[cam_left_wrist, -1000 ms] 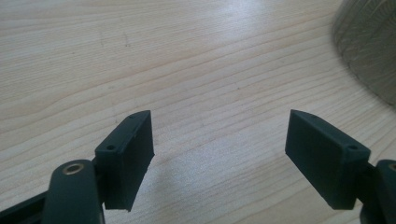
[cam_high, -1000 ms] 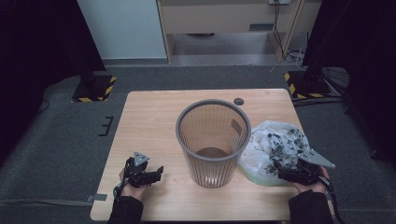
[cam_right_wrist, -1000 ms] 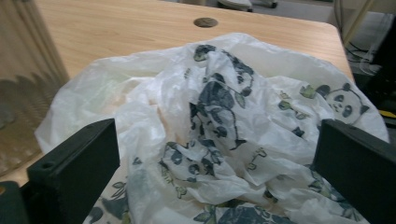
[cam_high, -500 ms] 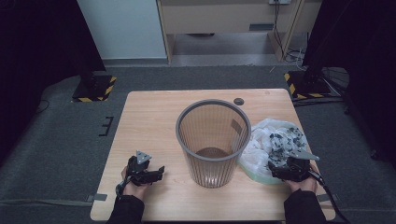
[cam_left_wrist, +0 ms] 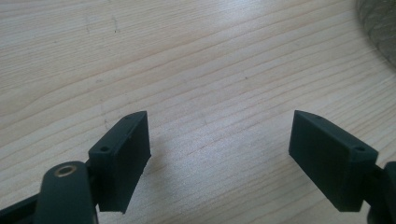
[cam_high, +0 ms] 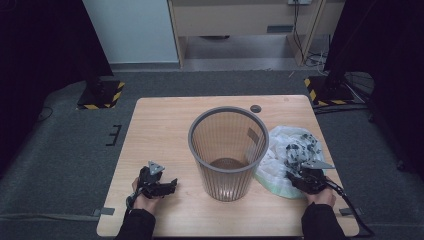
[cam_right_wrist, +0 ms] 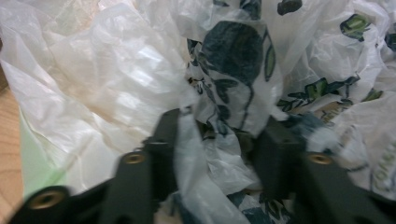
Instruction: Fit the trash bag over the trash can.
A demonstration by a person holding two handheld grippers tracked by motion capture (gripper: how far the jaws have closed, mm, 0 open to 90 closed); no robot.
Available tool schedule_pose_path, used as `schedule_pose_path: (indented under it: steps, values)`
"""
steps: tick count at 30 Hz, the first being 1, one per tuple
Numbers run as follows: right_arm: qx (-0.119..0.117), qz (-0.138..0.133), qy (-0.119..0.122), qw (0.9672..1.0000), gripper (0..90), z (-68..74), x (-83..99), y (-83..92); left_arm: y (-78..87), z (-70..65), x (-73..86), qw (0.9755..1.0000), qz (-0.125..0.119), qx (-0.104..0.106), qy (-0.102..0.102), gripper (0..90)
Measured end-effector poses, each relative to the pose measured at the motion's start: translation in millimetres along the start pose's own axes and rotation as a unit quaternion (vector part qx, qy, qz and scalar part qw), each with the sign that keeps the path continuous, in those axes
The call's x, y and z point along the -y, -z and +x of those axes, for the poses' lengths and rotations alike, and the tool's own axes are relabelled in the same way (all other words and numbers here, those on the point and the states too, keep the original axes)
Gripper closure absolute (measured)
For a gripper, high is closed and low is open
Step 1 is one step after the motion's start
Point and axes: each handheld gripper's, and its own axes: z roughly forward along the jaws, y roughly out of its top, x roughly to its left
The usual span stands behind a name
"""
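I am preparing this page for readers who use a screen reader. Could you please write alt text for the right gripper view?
The right gripper has its two black jaws closing on a bunch of crumpled plastic bag, white with dark leaf prints, which sits between them. A strip of wooden table shows at the left edge.

We note a light wooden table with visible grain, standing on dark grey carpet. At its centre, slightly toward the near edge, a grey ribbed wastebasket stands upright. Just beside it, along the right edge, lies a crumpled white plastic bag with dark leaf print; whether the two touch we cannot tell. A small dark round disc sits near the far edge, right of centre.
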Motion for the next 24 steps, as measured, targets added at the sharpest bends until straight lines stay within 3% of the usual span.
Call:
schedule_pose_path:
  steps: [2, 4, 12, 17, 24]
  values:
    - [0.0, 0.002, 0.001, 1.0, 77.6, 3.1, -2.2, -1.0, 0.3, 0.1, 0.0, 1.0, -0.001, 0.0, 0.0, 20.2]
    - [-0.003, -0.003, 0.002, 1.0, 82.6, 4.8, -4.1, 0.7, 0.0, 0.5, -0.1, 1.0, -0.001, 0.001, 0.001, 20.2]
    - [0.008, -0.069, -0.012, 0.9975, 84.3, 3.0, -15.2, 20.3, 0.0, 0.5, -0.1, 1.0, 0.0, 0.0, 0.0, 20.2]
    - [0.02, -0.118, -0.016, 0.9927, 84.1, 4.9, -24.0, 35.0, 0.3, 0.8, -0.1, 1.0, -0.002, 0.0, 0.001, 20.2]
    - [0.037, -0.185, -0.01, 0.982, 83.5, 7.6, -37.3, 56.5, 0.1, 0.7, -0.2, 1.0, -0.001, 0.0, 0.001, 20.2]
